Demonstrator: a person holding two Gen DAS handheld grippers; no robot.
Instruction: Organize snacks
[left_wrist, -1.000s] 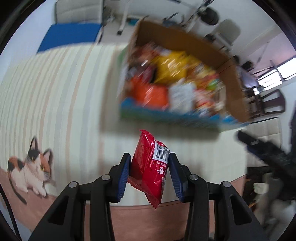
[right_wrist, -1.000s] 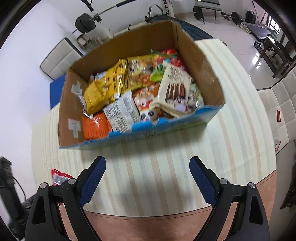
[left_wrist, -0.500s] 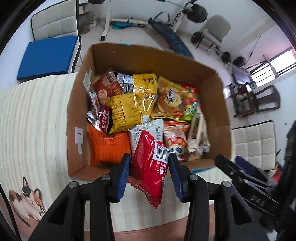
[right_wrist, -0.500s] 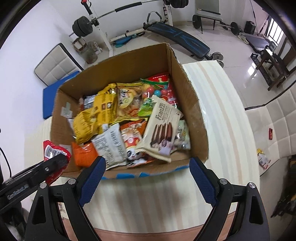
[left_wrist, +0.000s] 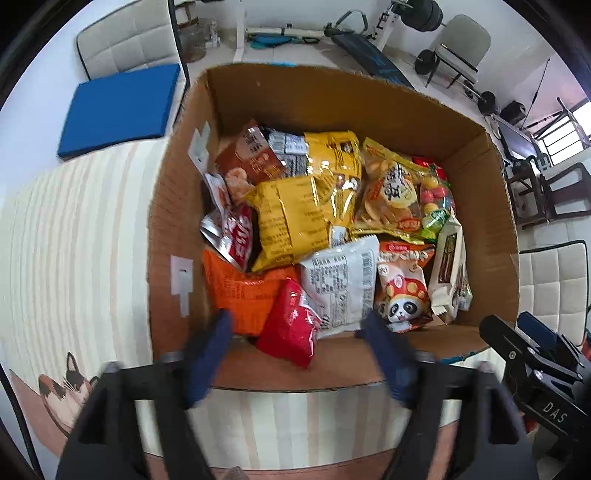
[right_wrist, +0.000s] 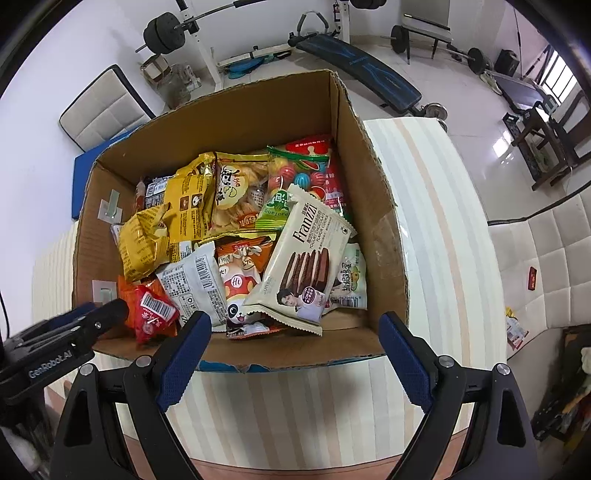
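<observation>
Lighting: bright, even daylight; windows (left_wrist: 565, 136) at right blown out to white. Glare: sheen on yellow foil packets (left_wrist: 295, 218) and on the glossy floor (right_wrist: 506, 147). Shadows: soft, beneath the cardboard box (right_wrist: 391, 236) rim and inside its walls. Blur: left gripper (left_wrist: 299, 354) fingers smeared by motion in the left wrist view; right gripper (right_wrist: 295, 358) sharp. Distortion: strong fisheye bowing, black vignette corners, striped tablecloth (left_wrist: 74, 251) lines curved.
</observation>
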